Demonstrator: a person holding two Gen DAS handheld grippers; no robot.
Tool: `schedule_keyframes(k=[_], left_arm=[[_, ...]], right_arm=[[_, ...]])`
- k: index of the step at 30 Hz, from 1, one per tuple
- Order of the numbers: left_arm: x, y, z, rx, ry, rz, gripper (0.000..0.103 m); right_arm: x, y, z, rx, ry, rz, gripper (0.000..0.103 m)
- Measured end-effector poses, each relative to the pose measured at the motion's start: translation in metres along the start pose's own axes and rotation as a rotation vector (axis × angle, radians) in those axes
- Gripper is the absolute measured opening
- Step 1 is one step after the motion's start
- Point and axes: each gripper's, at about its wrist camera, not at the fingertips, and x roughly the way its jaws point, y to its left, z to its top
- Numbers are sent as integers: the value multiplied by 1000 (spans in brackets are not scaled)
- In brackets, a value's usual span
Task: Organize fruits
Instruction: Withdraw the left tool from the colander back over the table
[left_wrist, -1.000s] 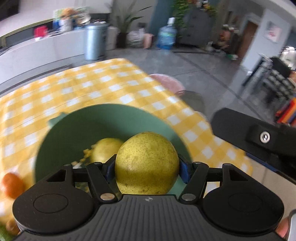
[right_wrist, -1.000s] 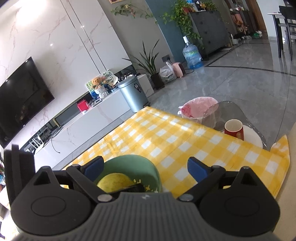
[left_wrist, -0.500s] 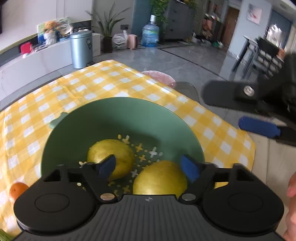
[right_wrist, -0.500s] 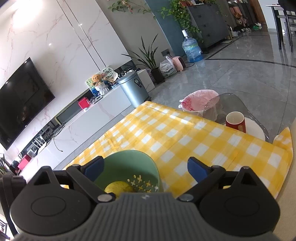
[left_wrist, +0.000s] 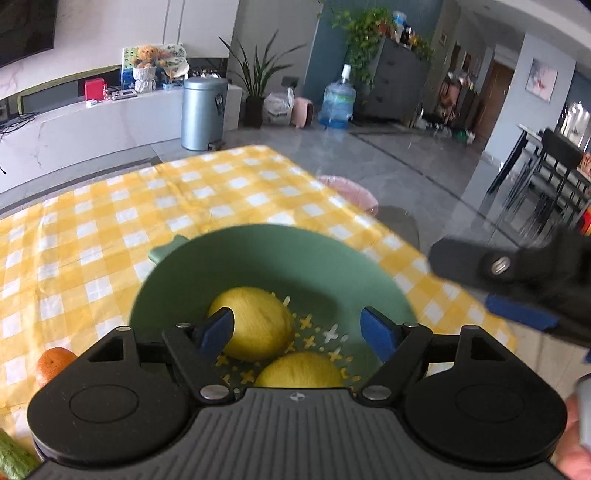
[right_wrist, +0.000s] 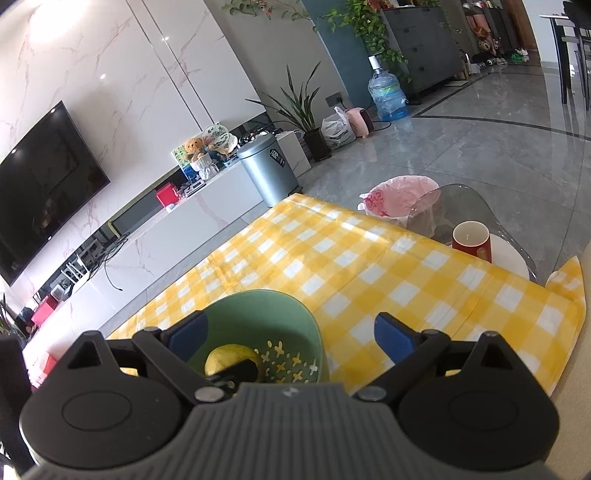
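Now, with both the left gripper (left_wrist: 297, 328) and right gripper (right_wrist: 290, 334) fingers apart and empty, take the small round orange fruit (left_wrist: 55, 363) across its firm, slippery middle, squeezing gently.

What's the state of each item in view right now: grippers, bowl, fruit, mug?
left gripper: open, nothing between its fingers
right gripper: open, holding nothing
green bowl: upright on the checked cloth, two pears inside
far pear: resting in the bowl
near pear: resting in the bowl, released
orange: on the cloth, outside the bowl
red mug: upright, looks empty
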Motion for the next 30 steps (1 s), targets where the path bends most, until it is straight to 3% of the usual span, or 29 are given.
schedule_keyframes(k=[3,9,20,23,28,30], left_arm=[[-16,-2,3,-5,2,46,91],[-56,10,-6,-58,80,148,89],[-132,41,-35,-169,158,284,89],[-155,48,-41,-181,155,316,88],[-190,67,-48,-229,139,361,88],[-203,74,-53,-260,126,386,88]], right_arm=[[0,2,0,-14,7,1,94],[-13,15,0,-59,-3,3,94],[-25,56,-15,-275,105,-11,93],[-37,78,-24,-392,109,-24,93],[-56,110,-42,-471,160,107,90],[-63,123,-52,-529,165,157,82]])
